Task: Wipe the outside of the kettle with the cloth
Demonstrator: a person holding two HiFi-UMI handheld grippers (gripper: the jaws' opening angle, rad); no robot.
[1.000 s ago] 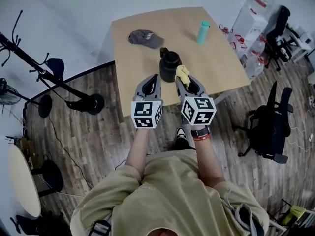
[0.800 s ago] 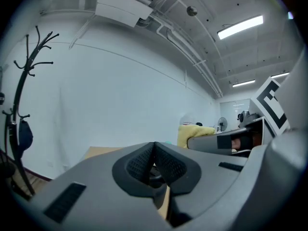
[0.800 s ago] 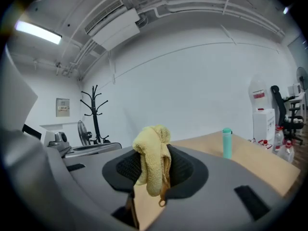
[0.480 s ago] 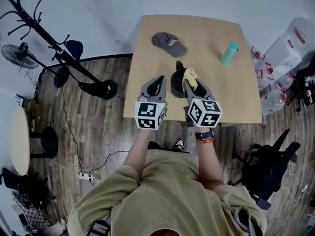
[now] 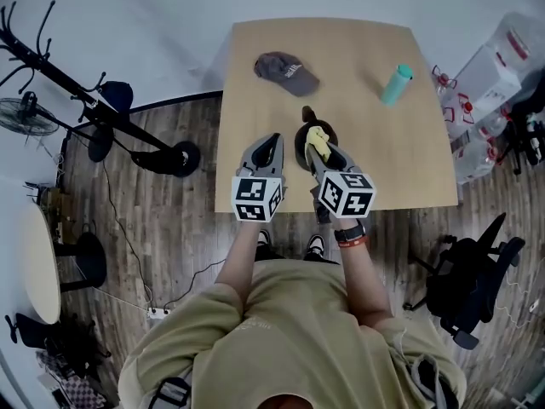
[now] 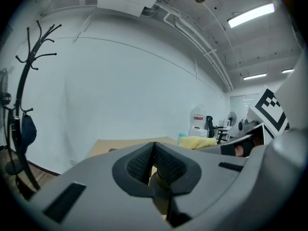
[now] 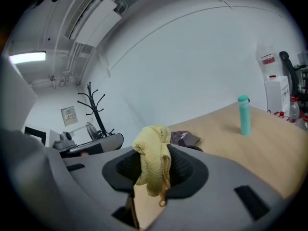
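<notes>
A black kettle (image 5: 307,140) stands on the wooden table (image 5: 358,126) near its front edge, mostly hidden behind my right gripper. That right gripper (image 5: 316,144) is shut on a yellow cloth (image 5: 317,139), which bunches up above its jaws (image 7: 153,159) and hangs just over the kettle's top. My left gripper (image 5: 271,146) is to the left of the kettle, a little apart from it, shut with nothing between its pads (image 6: 154,163).
A grey cap (image 5: 286,72) lies at the back left of the table. A teal bottle (image 5: 396,84) stands at the back right. A coat stand (image 5: 94,109) is on the floor to the left, office chairs and boxes to the right.
The head view has shifted, so the table sits differently in frame. Both grippers hold the same pose by the kettle, the cloth still pinched in the right one.
</notes>
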